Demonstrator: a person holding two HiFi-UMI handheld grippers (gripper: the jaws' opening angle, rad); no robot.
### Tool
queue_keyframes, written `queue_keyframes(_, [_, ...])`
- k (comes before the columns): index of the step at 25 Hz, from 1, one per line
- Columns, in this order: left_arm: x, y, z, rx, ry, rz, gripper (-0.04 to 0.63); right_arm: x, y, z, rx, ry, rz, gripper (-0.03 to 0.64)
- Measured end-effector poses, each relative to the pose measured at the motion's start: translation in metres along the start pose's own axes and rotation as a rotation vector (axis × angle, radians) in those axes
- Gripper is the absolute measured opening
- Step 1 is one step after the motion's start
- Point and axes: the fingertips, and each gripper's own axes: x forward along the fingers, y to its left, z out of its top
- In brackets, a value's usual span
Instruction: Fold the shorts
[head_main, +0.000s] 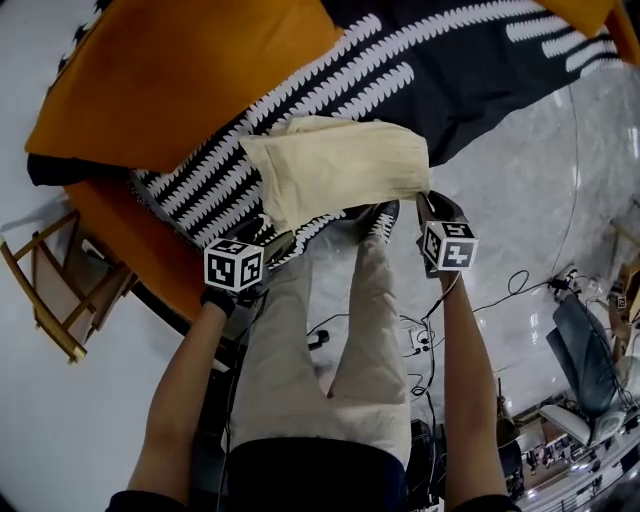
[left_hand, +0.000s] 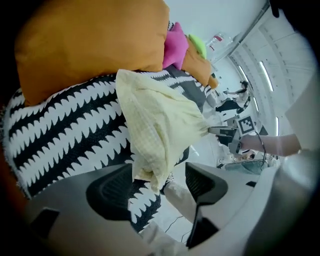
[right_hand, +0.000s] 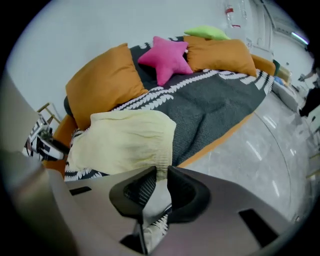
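Beside orange cushion (head_main: 180, 75), pale yellow shorts (head_main: 335, 165) lie bunched, apparently doubled over once. Gathered edge pinched tight in right claw (right_hand: 161, 170). The left claw (left_hand: 159, 181) gapes half-open, corner hanging between jaws, unpressed. Smoothing, further folding likely remain.

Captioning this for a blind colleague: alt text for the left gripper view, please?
The left gripper stands open, a corner of the pale yellow shorts hanging loose between its jaws. The shorts lie on a black-and-white blanket, an orange cushion behind, and the right gripper pinches their far edge.
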Motion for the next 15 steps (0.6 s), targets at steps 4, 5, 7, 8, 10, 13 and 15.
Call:
queue_keyframes(4, [-0.033, -0.009, 0.054, 0.136, -0.082, 0.005, 0.334, -0.015, 0.027, 0.023, -0.235, -0.016, -0.037, 0.083])
queue_keyframes(5, [-0.036, -0.017, 0.071, 0.173, -0.109, -0.011, 0.334, -0.020, 0.033, 0.030, -0.279, -0.027, -0.050, 0.083])
queue_keyframes(7, [-0.036, -0.032, 0.103, 0.186, -0.169, -0.068, 0.334, -0.031, 0.047, 0.045, -0.352, -0.063, -0.069, 0.083])
queue_keyframes(8, [-0.036, -0.036, 0.117, 0.159, -0.197, -0.104, 0.334, -0.035, 0.059, 0.052, -0.388, -0.082, -0.072, 0.083])
queue_keyframes(10, [-0.038, -0.035, 0.137, 0.102, -0.230, -0.156, 0.336, -0.039, 0.091, 0.064, -0.477, -0.114, -0.067, 0.083])
queue_keyframes(13, [-0.050, -0.015, 0.157, 0.104, -0.262, -0.129, 0.334, -0.033, 0.153, 0.083, -0.637, -0.160, -0.038, 0.083])
queue_keyframes(15, [-0.061, 0.004, 0.163, 0.111, -0.282, -0.100, 0.334, -0.021, 0.195, 0.092, -0.776, -0.174, -0.018, 0.083])
